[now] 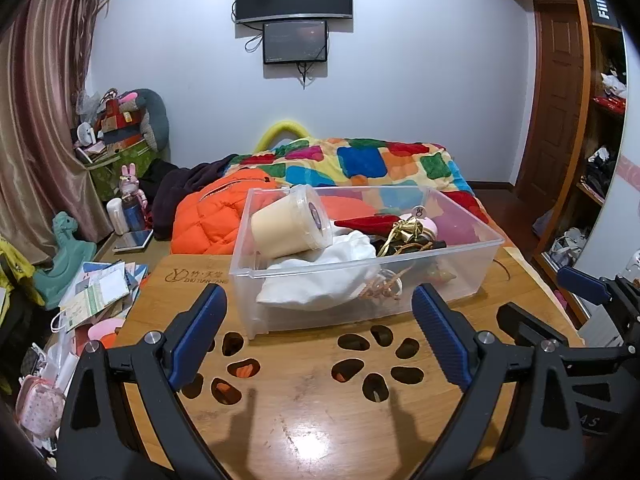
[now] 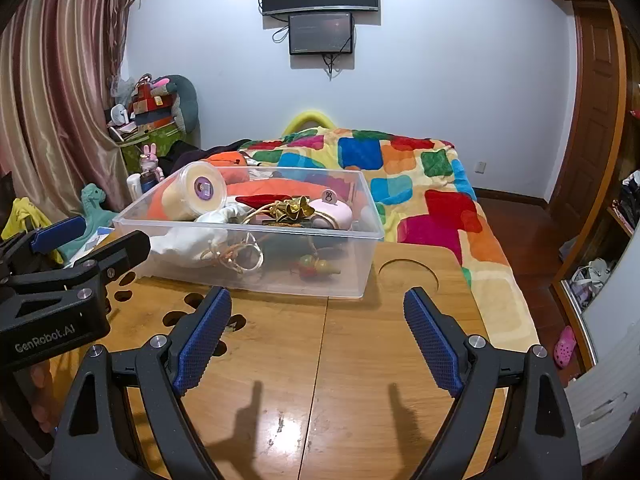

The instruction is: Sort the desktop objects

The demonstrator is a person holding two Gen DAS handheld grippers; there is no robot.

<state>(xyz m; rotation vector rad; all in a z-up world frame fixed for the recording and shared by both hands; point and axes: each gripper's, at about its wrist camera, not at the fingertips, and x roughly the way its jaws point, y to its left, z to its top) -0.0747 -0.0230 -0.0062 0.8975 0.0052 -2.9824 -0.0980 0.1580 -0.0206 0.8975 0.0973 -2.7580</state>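
Note:
A clear plastic bin (image 1: 452,280) (image 2: 340,276) stands on the far part of the wooden lap table (image 1: 304,408) (image 2: 360,360). It holds a cream tub (image 1: 288,226) (image 2: 192,196) lying on its side, a white cloth (image 1: 324,276) (image 2: 188,242), a gold ribbon (image 1: 404,234) (image 2: 290,206), a red item (image 1: 364,224), a pink device (image 2: 334,212) and a small colourful toy (image 2: 316,266). My left gripper (image 1: 320,300) is open and empty just in front of the bin. My right gripper (image 2: 318,304) is open and empty, short of the bin.
The table has paw-shaped cut-outs (image 1: 372,356) and a round recess (image 2: 408,276). Behind it is a bed with a patchwork blanket (image 2: 420,176) and an orange jacket (image 1: 212,212). Papers and clutter (image 1: 100,288) lie on the left. The other gripper shows at each view's edge (image 2: 60,276).

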